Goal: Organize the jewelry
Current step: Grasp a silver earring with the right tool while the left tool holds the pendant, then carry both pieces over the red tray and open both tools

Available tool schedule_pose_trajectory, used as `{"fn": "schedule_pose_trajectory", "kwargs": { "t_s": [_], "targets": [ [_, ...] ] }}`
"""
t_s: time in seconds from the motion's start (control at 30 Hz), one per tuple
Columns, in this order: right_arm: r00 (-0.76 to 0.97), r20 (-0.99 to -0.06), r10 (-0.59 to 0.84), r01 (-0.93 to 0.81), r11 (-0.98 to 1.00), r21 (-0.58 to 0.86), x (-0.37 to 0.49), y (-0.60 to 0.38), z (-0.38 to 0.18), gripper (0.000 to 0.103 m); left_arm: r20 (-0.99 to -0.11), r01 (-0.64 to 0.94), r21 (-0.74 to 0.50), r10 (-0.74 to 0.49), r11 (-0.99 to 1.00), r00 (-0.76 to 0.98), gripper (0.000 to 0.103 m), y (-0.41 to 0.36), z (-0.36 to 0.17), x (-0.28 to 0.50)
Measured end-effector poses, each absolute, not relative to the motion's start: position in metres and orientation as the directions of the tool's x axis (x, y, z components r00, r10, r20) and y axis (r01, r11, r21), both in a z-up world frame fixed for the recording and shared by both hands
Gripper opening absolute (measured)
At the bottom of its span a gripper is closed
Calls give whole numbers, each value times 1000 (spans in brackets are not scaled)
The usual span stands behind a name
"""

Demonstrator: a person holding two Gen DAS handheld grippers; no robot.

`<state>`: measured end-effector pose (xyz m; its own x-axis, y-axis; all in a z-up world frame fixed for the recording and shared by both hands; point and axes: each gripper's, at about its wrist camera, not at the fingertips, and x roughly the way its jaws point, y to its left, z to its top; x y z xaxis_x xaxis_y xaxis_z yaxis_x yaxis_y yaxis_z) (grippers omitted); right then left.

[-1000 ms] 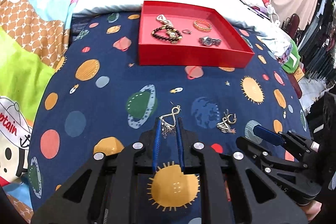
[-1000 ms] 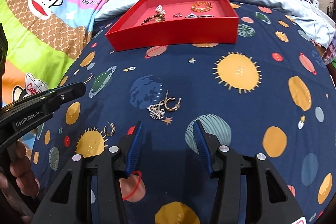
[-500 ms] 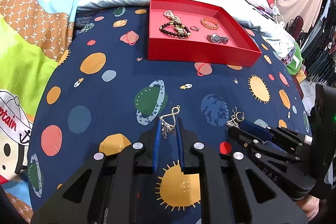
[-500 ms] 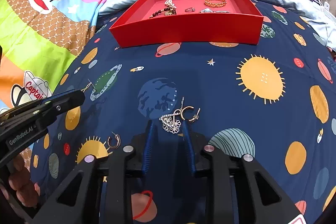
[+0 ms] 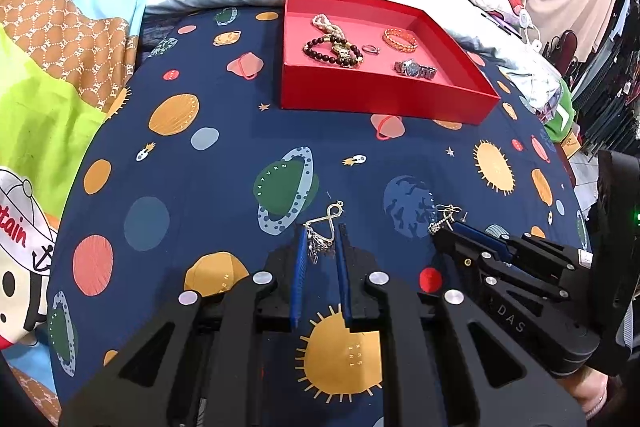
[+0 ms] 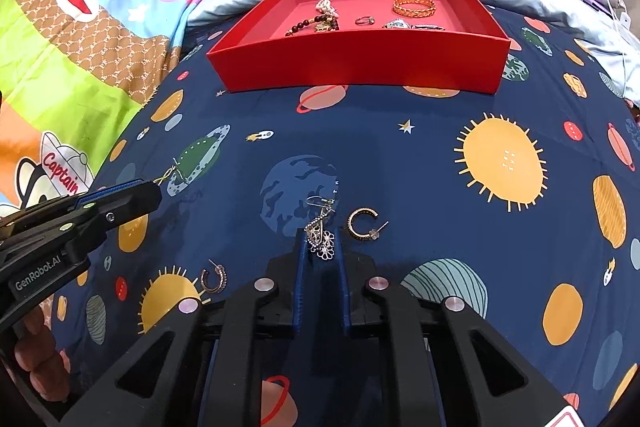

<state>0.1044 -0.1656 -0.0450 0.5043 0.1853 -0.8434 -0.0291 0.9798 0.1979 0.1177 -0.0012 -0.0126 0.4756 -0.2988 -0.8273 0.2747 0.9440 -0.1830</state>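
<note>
With the left gripper (image 5: 322,251) pinching the infinity earring (image 5: 324,227) and the right gripper's (image 6: 320,251) jaws just closed, seemingly gripping the flower earring (image 6: 320,237), lift both gently toward the red tray (image 6: 360,63) by the bed's far edge.

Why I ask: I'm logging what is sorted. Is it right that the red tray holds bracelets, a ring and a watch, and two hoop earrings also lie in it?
Not quite. The red tray holds bracelets, a ring and a watch, but both hoop earrings lie on the bedspread, as the right wrist view shows.
</note>
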Motion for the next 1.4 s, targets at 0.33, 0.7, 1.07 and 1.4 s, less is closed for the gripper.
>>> {"fn": "schedule_pose_trajectory", "kwargs": {
  "t_s": [0.33,0.7,1.07,1.4],
  "targets": [
    [552,-810,197,-29,976,218,94,-172,-22,12,-814,287,-192,-316,939,487,14,-3,-2,113],
    [630,-752,192,-29,974,224,81,-188,20,12,-781,305,-206,-344,930,521,14,-8,25,106],
    [667,-727,165,9,973,229,91,-214,35,12,-766,321,-203,-354,925,536,14,-25,42,126],
    [702,-697,145,5,978,208,125,-226,49,12,-755,336,-171,-342,926,559,14,-46,47,161]
  ]
}}
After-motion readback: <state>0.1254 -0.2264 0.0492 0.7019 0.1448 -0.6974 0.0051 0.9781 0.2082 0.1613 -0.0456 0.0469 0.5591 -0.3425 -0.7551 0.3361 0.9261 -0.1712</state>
